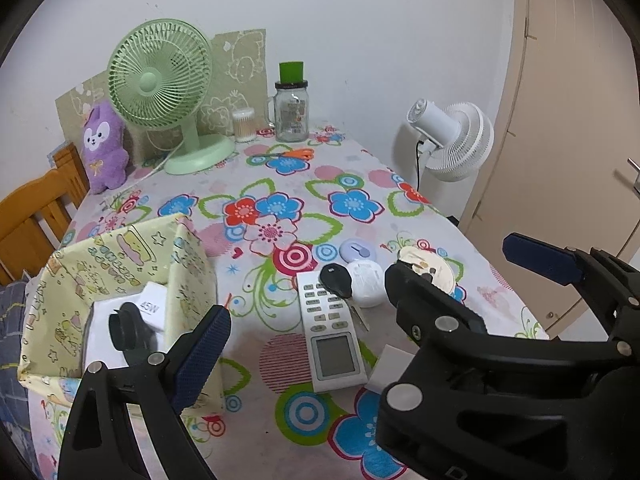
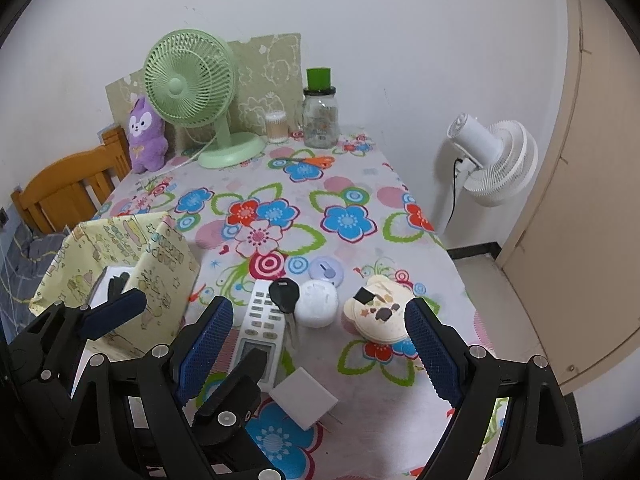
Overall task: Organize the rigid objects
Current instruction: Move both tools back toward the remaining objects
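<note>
The table (image 2: pixel 352 184) has a flower cloth on it. On its left side stands a yellow paper box (image 2: pixel 168 256), open at the top, with a few things already inside. The loose things lie to the right of the box, near the front edge.

The biggest loose thing is the white remote (image 2: pixel 260 320). Its long side points away from the tongs, toward the far wall, with its screen end closest. To grab it across its thin side, the tongs could go straight down without much turning, I think.

The right tongs (image 2: pixel 318 304) are spread wide and hold nothing. The remote sits just inside their left pad, so this hand looks like the closer one. The left tongs (image 2: pixel 198 328) are spread too and empty. They hang nearer the box, right beside the other pair.

To the right of the remote is a bear-shaped dish (image 2: pixel 380 316). Between them sits a round white case (image 2: pixel 320 314). A black key (image 2: pixel 283 292) lies on the remote's far end, touching the case. The small white plug (image 2: pixel 302 400) is closest of all, low between the right pads.
</note>
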